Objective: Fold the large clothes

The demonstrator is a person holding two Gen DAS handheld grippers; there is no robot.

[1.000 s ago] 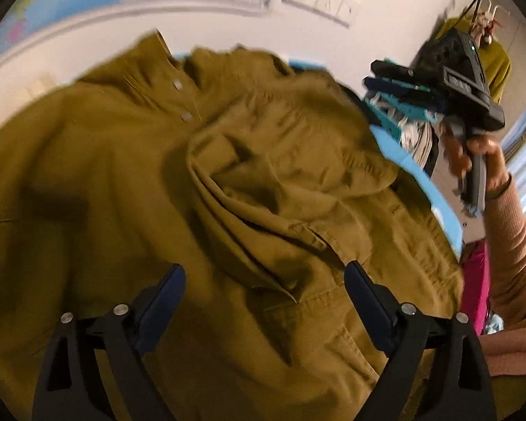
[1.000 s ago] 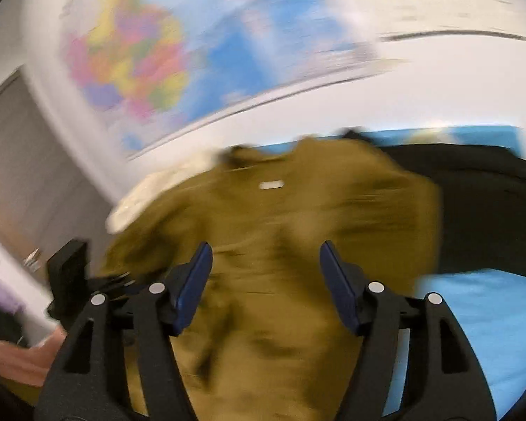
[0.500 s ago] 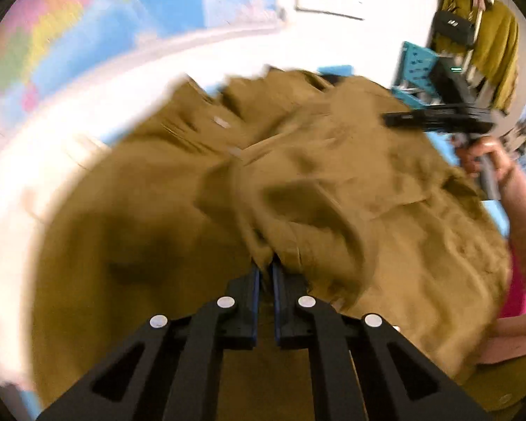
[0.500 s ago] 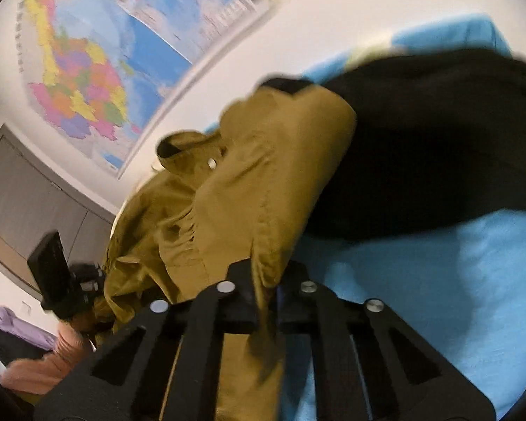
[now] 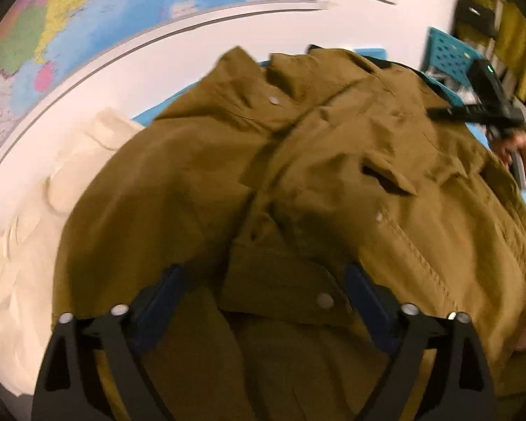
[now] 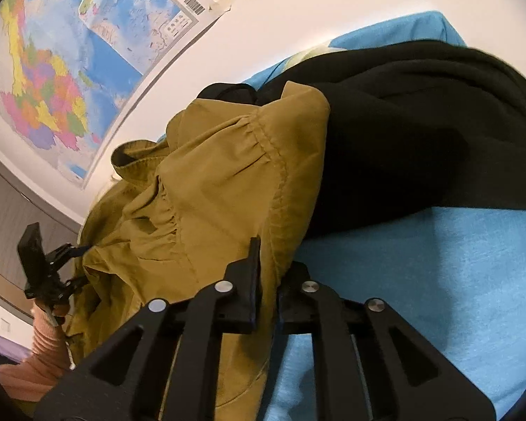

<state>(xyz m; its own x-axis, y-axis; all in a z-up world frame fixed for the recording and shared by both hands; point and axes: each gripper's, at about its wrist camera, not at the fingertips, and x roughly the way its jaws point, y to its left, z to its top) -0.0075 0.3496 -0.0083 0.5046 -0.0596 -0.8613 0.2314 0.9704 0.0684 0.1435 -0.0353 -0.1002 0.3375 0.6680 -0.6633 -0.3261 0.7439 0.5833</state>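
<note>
Clothing on the light blue fabric surface (image 6: 438, 280) counts three pieces: one olive-brown cotton jacket with metal snaps (image 5: 298, 182) spread in the middle, one black garment (image 6: 420, 133) just beside it and partly under its edge, one cream garment (image 5: 35, 231) on its other side. The left gripper (image 5: 263, 280) has just sprung wide, its jaws over a jacket flap. The right gripper (image 6: 265, 266) is clamped on the jacket's hem. Two wall maps (image 6: 52, 80) hang behind.

Olive-brown jacket (image 5: 200, 182) — large, snap-buttoned, collared

Lies rumpled and partly folded over itself on a blue surface; gathered sleeve cuff (image 6: 249, 147) drawn out to one side — its edge overlapping a black garment; pocket flap with silver snap lies nearest.
</note>
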